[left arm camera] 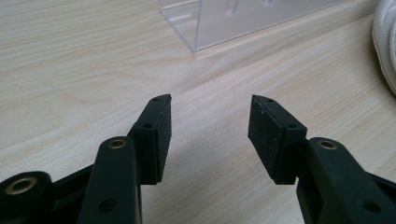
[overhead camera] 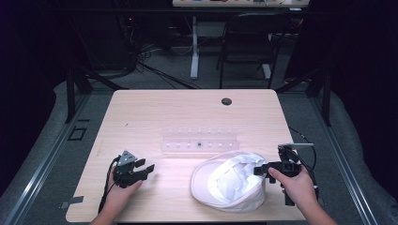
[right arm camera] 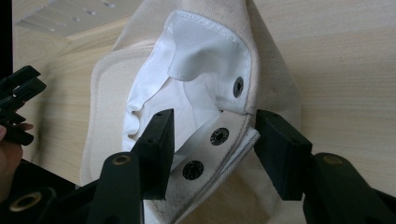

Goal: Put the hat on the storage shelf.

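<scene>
A white cap [overhead camera: 230, 180] lies upside down on the wooden table [overhead camera: 187, 112], front right, with its lining showing. My right gripper [overhead camera: 263, 169] is at the cap's right rim. In the right gripper view its jaws stand open on either side of the cap's snap strap [right arm camera: 210, 144], and the gripper [right arm camera: 212, 140] is not closed on it. My left gripper [overhead camera: 145, 168] rests left of the cap, apart from it. It is open [left arm camera: 210, 135] over bare wood, and the cap's edge [left arm camera: 385, 42] lies off to its right.
A clear acrylic rack [overhead camera: 199, 139] lies just behind the cap at mid table; the same rack [left arm camera: 233, 18] sits ahead of the left jaws. A cable hole [overhead camera: 226, 101] is near the far edge. A black chair [overhead camera: 248, 42] stands beyond the table.
</scene>
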Available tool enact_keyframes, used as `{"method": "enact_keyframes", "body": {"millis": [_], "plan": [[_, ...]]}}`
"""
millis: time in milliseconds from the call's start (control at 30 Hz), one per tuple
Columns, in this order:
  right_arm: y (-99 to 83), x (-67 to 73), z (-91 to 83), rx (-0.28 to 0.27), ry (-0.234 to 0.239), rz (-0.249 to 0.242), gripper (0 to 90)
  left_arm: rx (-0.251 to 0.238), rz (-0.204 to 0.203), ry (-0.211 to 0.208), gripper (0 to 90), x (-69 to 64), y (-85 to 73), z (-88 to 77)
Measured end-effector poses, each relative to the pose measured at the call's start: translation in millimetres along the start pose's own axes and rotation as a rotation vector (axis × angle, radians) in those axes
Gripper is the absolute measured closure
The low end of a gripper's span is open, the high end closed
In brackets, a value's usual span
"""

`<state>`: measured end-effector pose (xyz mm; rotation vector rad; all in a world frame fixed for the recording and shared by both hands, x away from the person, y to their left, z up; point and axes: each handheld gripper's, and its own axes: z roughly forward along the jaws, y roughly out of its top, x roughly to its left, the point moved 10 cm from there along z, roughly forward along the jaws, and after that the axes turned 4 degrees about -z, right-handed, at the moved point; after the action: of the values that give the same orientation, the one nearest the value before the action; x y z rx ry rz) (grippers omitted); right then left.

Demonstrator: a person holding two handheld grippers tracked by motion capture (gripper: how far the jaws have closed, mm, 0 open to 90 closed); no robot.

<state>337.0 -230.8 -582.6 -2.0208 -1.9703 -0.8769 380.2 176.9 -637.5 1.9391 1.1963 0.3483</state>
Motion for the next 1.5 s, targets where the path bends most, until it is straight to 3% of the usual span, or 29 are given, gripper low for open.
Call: {"method": "enact_keyframes", "body": {"millis": [300, 367, 433, 567, 733, 933, 1133, 1367, 1467, 1500], "plan": [[-1.9, 2.4, 5.9, 0.002, 0.005, 0.014, 57.1, 0.006, 0.0, 0.002, 49.6, 1.0, -0.5, 0.0], [-4.2, -2.0, 4.3, 0.035, -0.029, 0.0, 59.9, 0.005, 0.002, 0.004, 49.7, 1.5, -0.4, -0.3], [-2.7, 0.2, 7.5, 0.019, -0.007, 0.023, 62.5, 0.007, -0.002, 0.005, 49.6, 1.7, -0.6, -0.4], [-3.9, 0.3, 5.9, 0.065, -0.018, -0.027, 70.3, 0.01, -0.002, 0.007, 49.6, 2.1, -0.9, 0.0], [-1.8, 1.2, 2.5, 0.097, -0.06, -0.094, 74.8, 0.01, 0.0, 0.01, 49.7, 2.9, -1.0, 0.5], [4.5, 5.2, 2.4, 0.08, -0.095, -0.099, 77.1, 0.013, -0.003, 0.01, 49.7, 3.0, -1.6, 1.0], [7.7, 8.8, -2.0, 0.109, -0.144, -0.141, 78.9, 0.012, -0.003, 0.012, 49.7, 3.7, -1.5, 0.8], [13.2, 9.3, -5.3, 0.118, -0.19, -0.135, 79.6, 0.015, -0.006, 0.016, 49.7, 4.4, -1.9, 1.6], [16.8, 11.6, -8.5, 0.13, -0.219, -0.161, 79.6, 0.014, -0.002, 0.011, 49.7, 4.5, -1.3, 0.8], [18.8, 12.4, -7.9, 0.111, -0.235, -0.16, 79.6, 0.014, -0.001, 0.011, 49.7, 4.6, -1.3, 0.5]]}}
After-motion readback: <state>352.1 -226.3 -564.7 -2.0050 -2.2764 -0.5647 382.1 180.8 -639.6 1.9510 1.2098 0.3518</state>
